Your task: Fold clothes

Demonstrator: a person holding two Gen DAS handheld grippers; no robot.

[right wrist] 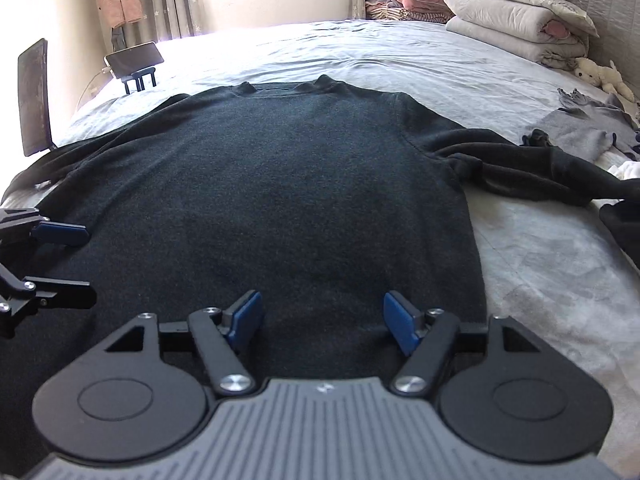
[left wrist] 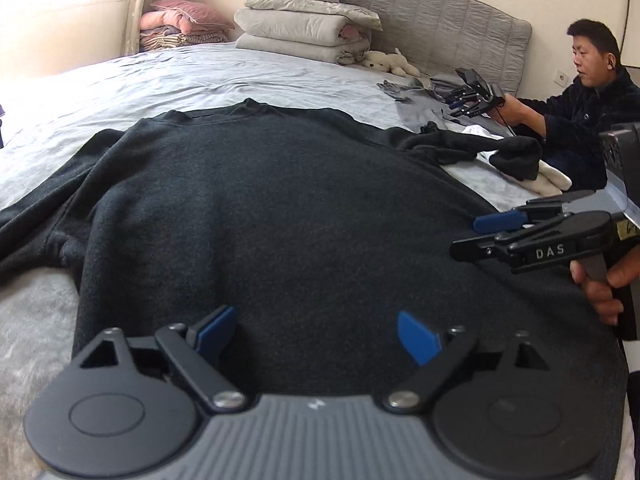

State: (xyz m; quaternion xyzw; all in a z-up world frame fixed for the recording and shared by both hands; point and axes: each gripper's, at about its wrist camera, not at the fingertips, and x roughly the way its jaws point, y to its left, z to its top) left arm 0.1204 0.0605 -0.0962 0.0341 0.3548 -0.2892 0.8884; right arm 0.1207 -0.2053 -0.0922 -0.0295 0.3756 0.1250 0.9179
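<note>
A dark charcoal sweater [left wrist: 260, 208] [right wrist: 260, 200] lies flat on the grey bed sheet [left wrist: 200, 76], collar at the far end and sleeves spread to both sides. Its right sleeve [right wrist: 520, 164] trails off crumpled toward other clothes. My left gripper [left wrist: 316, 334] hovers open over the near hem, with only fabric below the blue pads. It also shows at the left edge of the right wrist view [right wrist: 72, 262]. My right gripper [right wrist: 322, 324] stands open over the hem further right, with nothing between its pads. In the left wrist view it enters from the right [left wrist: 480, 236], held by a hand.
Folded grey quilts [left wrist: 304, 28], pink bedding [left wrist: 180, 24] and a plush toy [left wrist: 390, 62] sit by the headboard. Another person [left wrist: 580, 92] at the bed's right works with grippers on a grey garment [right wrist: 588, 124]. A phone on a stand [right wrist: 134, 60] and a dark screen [right wrist: 34, 96] stand at left.
</note>
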